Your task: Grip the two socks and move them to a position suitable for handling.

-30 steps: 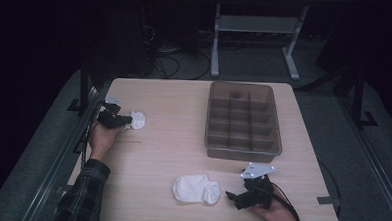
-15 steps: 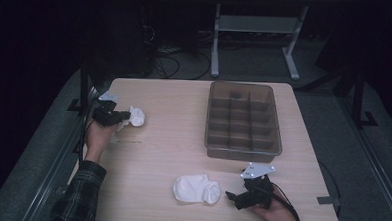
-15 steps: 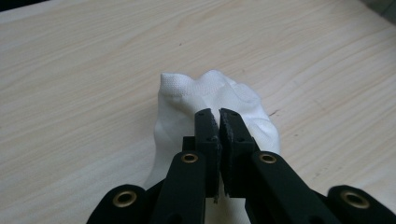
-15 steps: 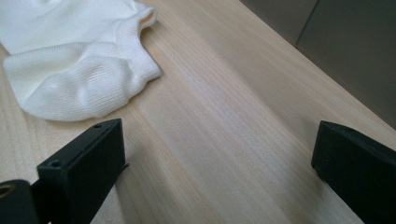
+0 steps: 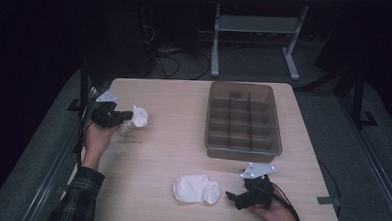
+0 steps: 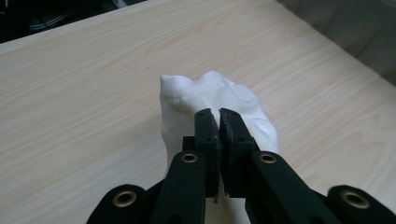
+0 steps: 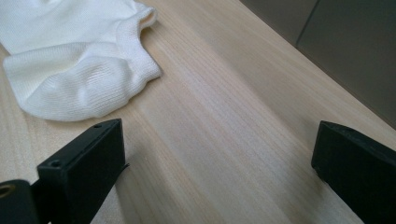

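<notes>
The left gripper [image 5: 126, 116] has its jaws pressed almost together on a small white sock [image 5: 137, 117], pinching a fold of the knit between the black pads. In the left gripper view the left gripper [image 6: 218, 114] shows the two jaws meeting with just a thin slit between them, and the sock [image 6: 187, 93] bunches up beyond and beside them, its ribbed cuff on top. In the high view that sock hangs at the jaw tips above the left part of the surface [image 5: 172, 139], near its left edge; whether its lower end touches the wood cannot be told. The hand [image 5: 98, 139] that carries this gripper comes up from the lower left in a plaid sleeve [image 5: 77, 198].

The right gripper [image 5: 230, 196] sits low near the front edge of the surface with its jaws spread wide and nothing between them. In the right gripper view the right gripper [image 7: 219, 149] frames bare wood, and a second white sock [image 7: 70, 70] lies flat just beyond its left jaw, apart from it. In the high view this second sock [image 5: 196, 188] lies just left of the right gripper.

Behind, on the right half of the surface, stands a brown translucent divided tray [image 5: 242, 150], well apart from both socks.
</notes>
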The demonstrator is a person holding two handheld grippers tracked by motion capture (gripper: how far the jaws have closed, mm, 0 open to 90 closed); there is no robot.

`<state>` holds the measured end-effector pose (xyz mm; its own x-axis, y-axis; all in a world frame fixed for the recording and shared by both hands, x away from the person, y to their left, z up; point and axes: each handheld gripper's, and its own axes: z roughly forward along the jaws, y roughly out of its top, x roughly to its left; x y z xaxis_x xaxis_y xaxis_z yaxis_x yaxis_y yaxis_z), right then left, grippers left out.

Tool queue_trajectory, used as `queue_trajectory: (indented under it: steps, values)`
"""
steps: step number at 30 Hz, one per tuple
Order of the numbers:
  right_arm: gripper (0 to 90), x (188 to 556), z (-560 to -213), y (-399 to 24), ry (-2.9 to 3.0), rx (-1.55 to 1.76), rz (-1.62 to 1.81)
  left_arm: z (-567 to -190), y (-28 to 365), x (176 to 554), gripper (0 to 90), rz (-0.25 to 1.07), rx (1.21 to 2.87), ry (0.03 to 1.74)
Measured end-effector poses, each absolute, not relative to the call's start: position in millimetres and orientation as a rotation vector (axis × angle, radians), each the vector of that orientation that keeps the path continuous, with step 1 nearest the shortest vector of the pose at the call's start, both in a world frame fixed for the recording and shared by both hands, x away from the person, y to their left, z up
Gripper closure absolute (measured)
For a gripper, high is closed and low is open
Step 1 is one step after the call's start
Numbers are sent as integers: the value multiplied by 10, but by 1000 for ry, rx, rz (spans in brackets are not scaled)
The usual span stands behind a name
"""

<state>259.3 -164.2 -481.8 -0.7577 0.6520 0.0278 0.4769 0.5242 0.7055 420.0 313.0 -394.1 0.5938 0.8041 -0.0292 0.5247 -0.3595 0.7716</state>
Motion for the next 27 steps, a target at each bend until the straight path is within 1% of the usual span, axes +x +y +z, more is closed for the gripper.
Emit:
queue_trajectory:
  steps: [13, 27]
  values:
    - [24, 2589, -4818, -1642, 2525, 955, 1058, -3876, 2923, 3934, 871, 453, 2070, 974]
    - [23, 2584, -4818, -1642, 2523, 959, 1056, -3832, 2826, 3710, 870, 396, 2047, 906]
